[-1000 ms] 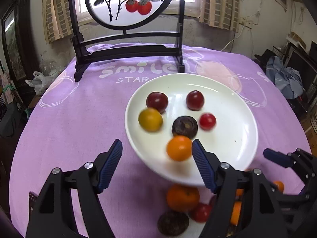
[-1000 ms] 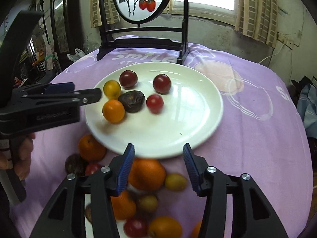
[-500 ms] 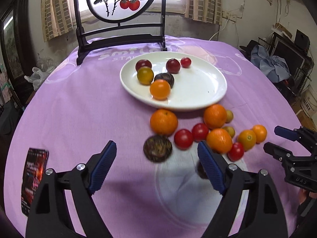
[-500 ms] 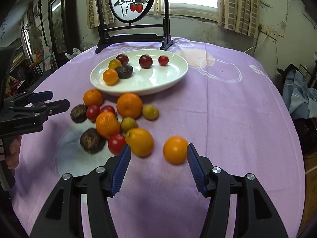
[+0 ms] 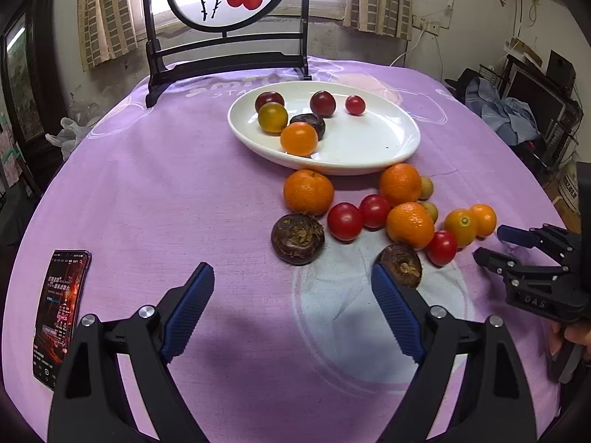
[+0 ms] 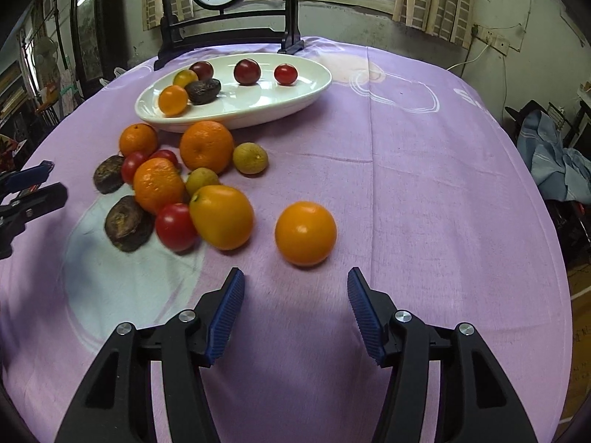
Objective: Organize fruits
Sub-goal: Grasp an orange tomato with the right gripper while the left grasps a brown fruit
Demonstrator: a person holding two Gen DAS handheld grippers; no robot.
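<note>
A white plate (image 5: 373,147) (image 6: 258,110) on the purple cloth holds several small fruits, among them an orange tomato (image 5: 299,138). In front of it lie loose oranges (image 5: 308,192), red tomatoes (image 5: 344,220), dark brown fruits (image 5: 297,238) and small yellow-green ones. One orange tomato (image 6: 305,232) sits apart, just ahead of my right gripper (image 6: 295,295), which is open and empty. My left gripper (image 5: 291,295) is open and empty, short of the dark fruits. The right gripper also shows in the left wrist view (image 5: 495,245).
A phone (image 5: 61,313) lies on the cloth at the left. A dark wooden stand with a round painted screen (image 5: 229,18) stands behind the plate. The table edge drops off at the right, with clothes and clutter (image 5: 509,114) beyond.
Both grippers have pulled back from the plate toward me, so the loose fruit pile now lies ahead of them. Both stayed open and empty.
</note>
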